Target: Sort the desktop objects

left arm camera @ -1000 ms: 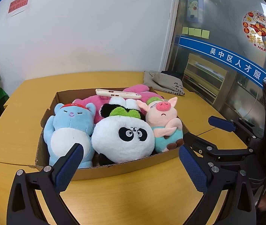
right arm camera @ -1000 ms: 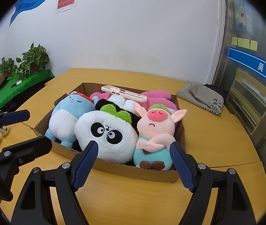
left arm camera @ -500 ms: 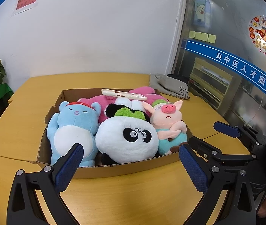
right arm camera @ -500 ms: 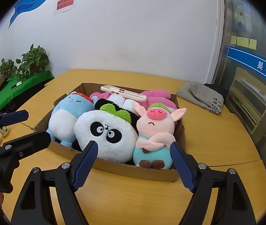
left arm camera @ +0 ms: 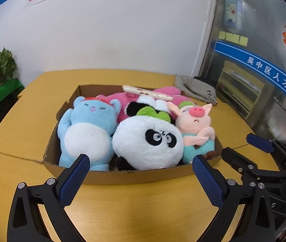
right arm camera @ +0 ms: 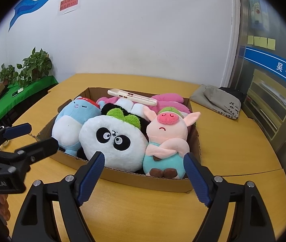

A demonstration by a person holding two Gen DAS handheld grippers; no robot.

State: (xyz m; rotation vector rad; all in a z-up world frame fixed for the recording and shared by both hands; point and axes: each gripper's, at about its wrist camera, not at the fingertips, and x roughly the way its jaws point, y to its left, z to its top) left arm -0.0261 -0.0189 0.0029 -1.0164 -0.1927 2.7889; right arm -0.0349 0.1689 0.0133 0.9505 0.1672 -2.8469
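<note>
Both grippers hang over the bare front of the worktop (right arm camera: 143, 211) with nothing in them: the left gripper (left arm camera: 140, 179) has its jaws spread wide, and the right gripper (right arm camera: 143, 173) is wide too. Just past them is the cardboard box (right arm camera: 143, 179), stuffed with toys, so I'd guess the step here is picking the first thing out. Front row is a blue bear (left arm camera: 90, 129), a panda (right arm camera: 112, 141) and a pig (right arm camera: 167, 141), all squashed against each other. I'd go for the pig with the right gripper since it sits straight ahead, and squeeze the body rather than an ear so it doesn't flop. Behind them a pink toy (right arm camera: 169, 100) has a phone case (right arm camera: 131, 97) lying loose on top, so lift slowly or it'll slide off. Further back there's a grey bag (right arm camera: 217, 100) by the wall.
</note>
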